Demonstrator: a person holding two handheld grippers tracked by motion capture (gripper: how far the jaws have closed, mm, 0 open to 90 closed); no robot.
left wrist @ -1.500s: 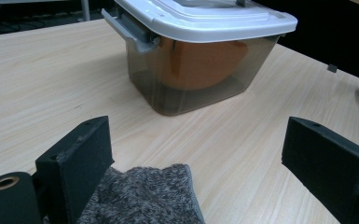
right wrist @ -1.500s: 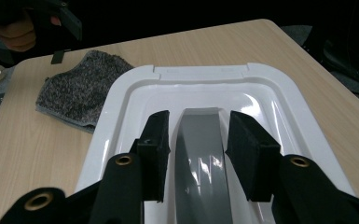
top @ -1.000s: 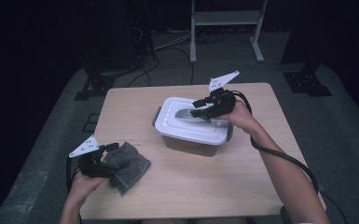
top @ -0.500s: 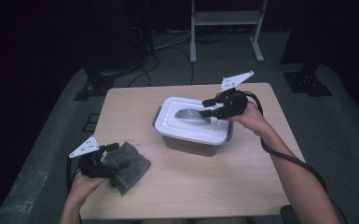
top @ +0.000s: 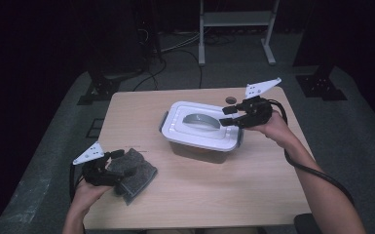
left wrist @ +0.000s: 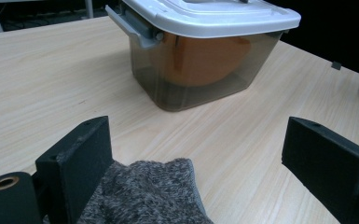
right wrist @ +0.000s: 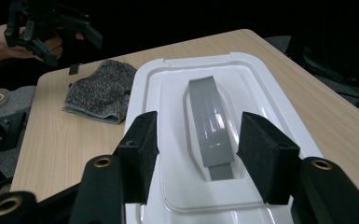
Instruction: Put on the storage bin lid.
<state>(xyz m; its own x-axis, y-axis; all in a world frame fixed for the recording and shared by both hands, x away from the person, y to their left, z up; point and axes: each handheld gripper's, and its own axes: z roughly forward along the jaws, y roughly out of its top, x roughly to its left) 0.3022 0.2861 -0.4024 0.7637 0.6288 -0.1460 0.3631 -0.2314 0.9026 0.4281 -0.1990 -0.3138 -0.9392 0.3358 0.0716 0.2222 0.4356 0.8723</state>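
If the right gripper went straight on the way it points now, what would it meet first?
Most likely the grey handle on the white lid of the box: the right gripper points along it, jaws open either side. How high it sits above the lid is hard to judge.

The orange thing point(left wrist: 205, 58) inside the box point(left wrist: 168, 88) (smoky walls) stays too blurred to identify.

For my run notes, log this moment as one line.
right gripper: jaws just opening, off lid handle | box: lid on | left gripper: open over grey cloth

Lidded container point(top: 202, 131), folded grey cloth point(top: 134, 173)
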